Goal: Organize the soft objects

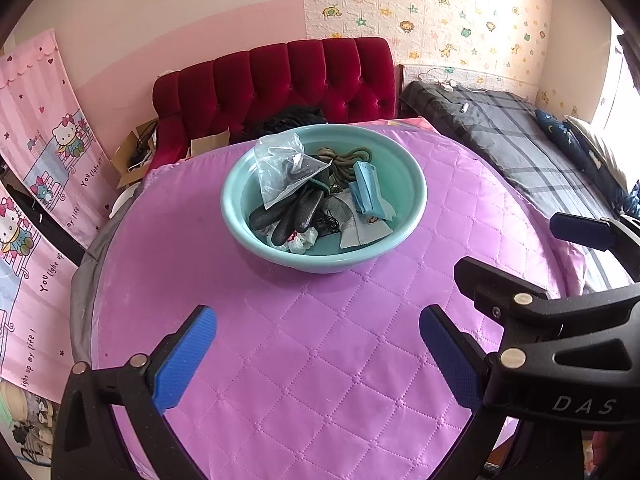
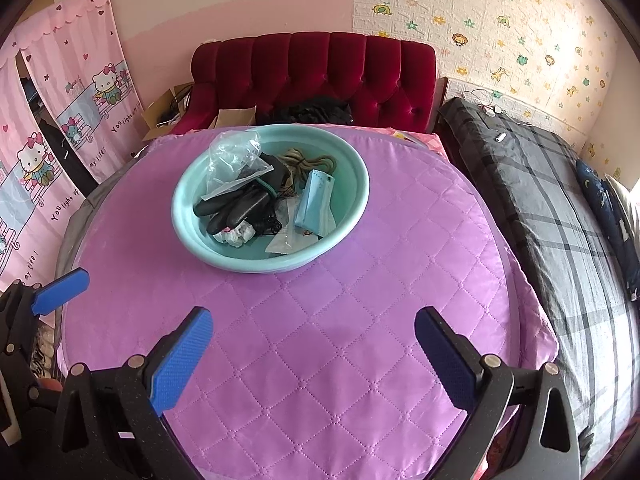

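Observation:
A teal basin (image 1: 404, 172) (image 2: 352, 184) stands on the far half of a round table under a purple quilted cover (image 1: 300, 340) (image 2: 320, 340). Inside lie black gloves (image 1: 292, 212) (image 2: 232, 208), a clear plastic bag (image 1: 280, 160) (image 2: 232, 156), an olive cord (image 1: 348, 158) (image 2: 308, 162), a light blue mask pack (image 1: 368, 188) (image 2: 314, 200) and small packets. My left gripper (image 1: 318, 328) is open over the near cover, nothing between its blue pads. My right gripper (image 2: 314, 330) is open likewise. The right gripper's fingers (image 1: 580, 230) show at the right of the left wrist view; a left pad (image 2: 60, 290) shows in the right wrist view.
Behind the table stands a red tufted sofa (image 1: 288, 76) (image 2: 320, 68) with dark clothing and cardboard boxes. A bed with a grey plaid cover (image 1: 512, 148) (image 2: 560, 208) runs along the right. Pink cartoon curtains (image 1: 52, 132) (image 2: 72, 92) hang at the left.

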A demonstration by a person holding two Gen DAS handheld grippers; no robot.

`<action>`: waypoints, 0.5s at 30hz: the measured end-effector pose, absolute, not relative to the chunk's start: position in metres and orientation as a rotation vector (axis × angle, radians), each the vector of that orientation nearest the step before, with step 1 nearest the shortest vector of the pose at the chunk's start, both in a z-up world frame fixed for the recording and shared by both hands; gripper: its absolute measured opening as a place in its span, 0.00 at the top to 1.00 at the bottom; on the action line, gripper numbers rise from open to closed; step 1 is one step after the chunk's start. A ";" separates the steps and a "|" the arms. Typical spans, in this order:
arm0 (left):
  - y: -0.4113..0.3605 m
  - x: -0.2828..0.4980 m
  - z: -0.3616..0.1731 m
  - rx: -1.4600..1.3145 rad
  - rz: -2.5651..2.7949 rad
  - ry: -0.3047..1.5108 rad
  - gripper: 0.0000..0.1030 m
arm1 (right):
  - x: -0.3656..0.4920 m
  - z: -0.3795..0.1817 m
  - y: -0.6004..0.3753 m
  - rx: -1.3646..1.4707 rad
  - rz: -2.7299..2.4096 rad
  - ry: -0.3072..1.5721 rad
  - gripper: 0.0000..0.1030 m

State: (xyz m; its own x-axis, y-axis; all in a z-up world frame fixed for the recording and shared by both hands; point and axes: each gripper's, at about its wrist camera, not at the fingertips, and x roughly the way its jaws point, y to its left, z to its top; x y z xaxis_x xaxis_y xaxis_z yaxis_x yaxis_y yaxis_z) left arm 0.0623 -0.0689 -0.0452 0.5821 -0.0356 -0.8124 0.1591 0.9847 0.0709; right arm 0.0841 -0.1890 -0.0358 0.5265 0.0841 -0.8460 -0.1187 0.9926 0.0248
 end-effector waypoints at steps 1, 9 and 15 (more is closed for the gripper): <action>-0.069 0.062 -0.045 0.143 -0.114 0.945 0.00 | 0.084 -0.036 -0.189 -0.040 0.121 1.009 0.00; -0.075 0.069 -0.047 0.152 -0.122 0.964 0.00 | 0.089 -0.036 -0.193 -0.052 0.102 1.004 0.00; -0.083 0.077 -0.048 0.180 -0.112 0.970 0.00 | 0.097 -0.038 -0.198 -0.069 0.111 0.993 0.00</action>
State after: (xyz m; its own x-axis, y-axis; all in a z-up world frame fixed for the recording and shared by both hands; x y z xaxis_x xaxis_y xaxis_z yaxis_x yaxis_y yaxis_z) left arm 0.0767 -0.0828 -0.0477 0.5608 -0.0143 -0.8278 0.1746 0.9794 0.1014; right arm 0.0974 -0.1984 -0.0376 0.5410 0.0623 -0.8387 -0.1250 0.9921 -0.0069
